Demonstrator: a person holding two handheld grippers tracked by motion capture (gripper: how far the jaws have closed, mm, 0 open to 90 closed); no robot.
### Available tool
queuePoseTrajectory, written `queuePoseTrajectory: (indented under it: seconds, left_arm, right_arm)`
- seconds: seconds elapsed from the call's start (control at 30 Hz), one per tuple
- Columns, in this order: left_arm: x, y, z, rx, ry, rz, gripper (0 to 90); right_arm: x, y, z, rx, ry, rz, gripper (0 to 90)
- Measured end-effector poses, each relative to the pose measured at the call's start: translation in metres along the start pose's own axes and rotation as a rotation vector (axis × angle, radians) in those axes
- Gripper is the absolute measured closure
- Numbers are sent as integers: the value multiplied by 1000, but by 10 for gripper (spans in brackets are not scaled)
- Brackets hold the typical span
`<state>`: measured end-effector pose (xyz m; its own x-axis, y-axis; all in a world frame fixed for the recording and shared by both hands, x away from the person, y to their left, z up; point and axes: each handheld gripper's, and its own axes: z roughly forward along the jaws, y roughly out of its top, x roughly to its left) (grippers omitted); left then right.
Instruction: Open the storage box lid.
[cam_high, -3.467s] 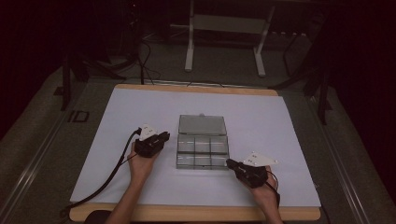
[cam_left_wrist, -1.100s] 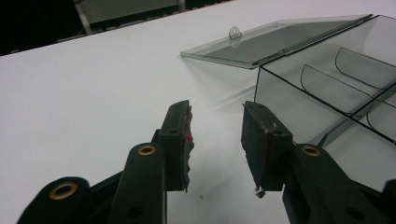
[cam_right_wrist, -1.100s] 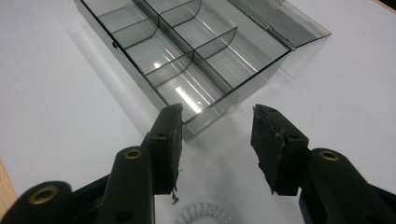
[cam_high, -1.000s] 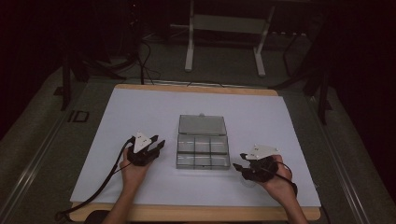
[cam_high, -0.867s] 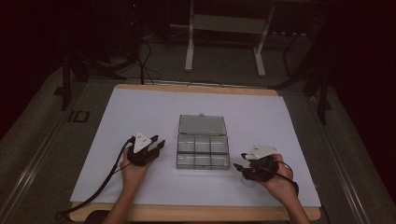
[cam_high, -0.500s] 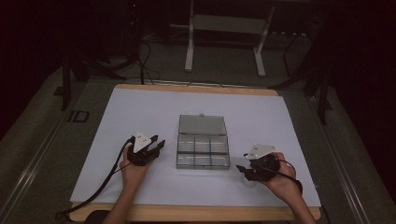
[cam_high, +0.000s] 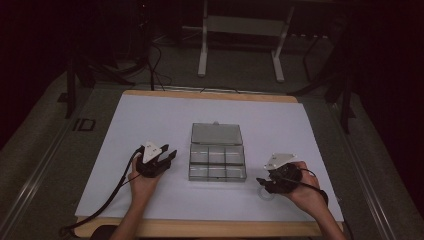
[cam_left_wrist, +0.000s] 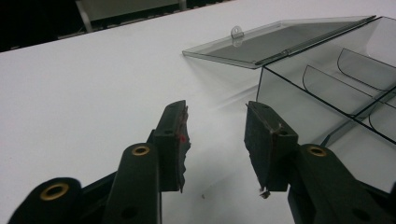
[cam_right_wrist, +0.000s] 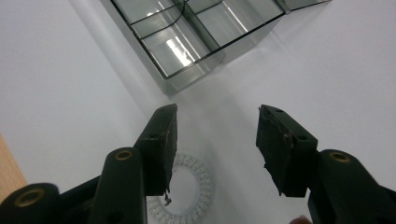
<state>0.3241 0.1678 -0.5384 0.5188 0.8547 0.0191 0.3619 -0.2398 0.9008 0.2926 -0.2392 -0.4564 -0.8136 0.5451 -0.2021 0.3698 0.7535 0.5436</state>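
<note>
Both hand-held grippers, right (cam_right_wrist: 212, 149) and left (cam_left_wrist: 217, 140), had just been opening with nothing between the jaws; the beaded ring (cam_right_wrist: 187, 191), apparently white, needed a centred pinch before going into the clear box (cam_high: 217, 162).

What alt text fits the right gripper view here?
The right gripper, jaws open with nothing between them, points down at a white table where a small white beaded ring lies just beneath its jaws. Beyond it sits a clear plastic compartment box, its visible compartments empty.
</note>
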Motion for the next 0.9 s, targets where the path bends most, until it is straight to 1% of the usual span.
queuePoseTrajectory:
  seconds: [0.2, 0.43, 0.57, 0.8, 0.9]
  left_arm:
    - [0, 0, 0, 1, 0, -1, 578]
    - [0, 0, 0, 3, 1, 0, 577]
    - [0, 0, 1, 3, 2, 0, 577]
    - [0, 0, 1, 3, 2, 0, 576]
    - [0, 0, 1, 4, 3, -1, 575]
  right_arm:
    - [-1, -3, 2, 29, 9, -1, 480]
    - [-7, -8, 7, 76, 9, 6, 479]
    - [-10, -10, 11, 93, 13, 4, 479]
    - [-11, -9, 16, 132, 25, -8, 479]
    - [-12, -9, 17, 146, 29, -27, 495]
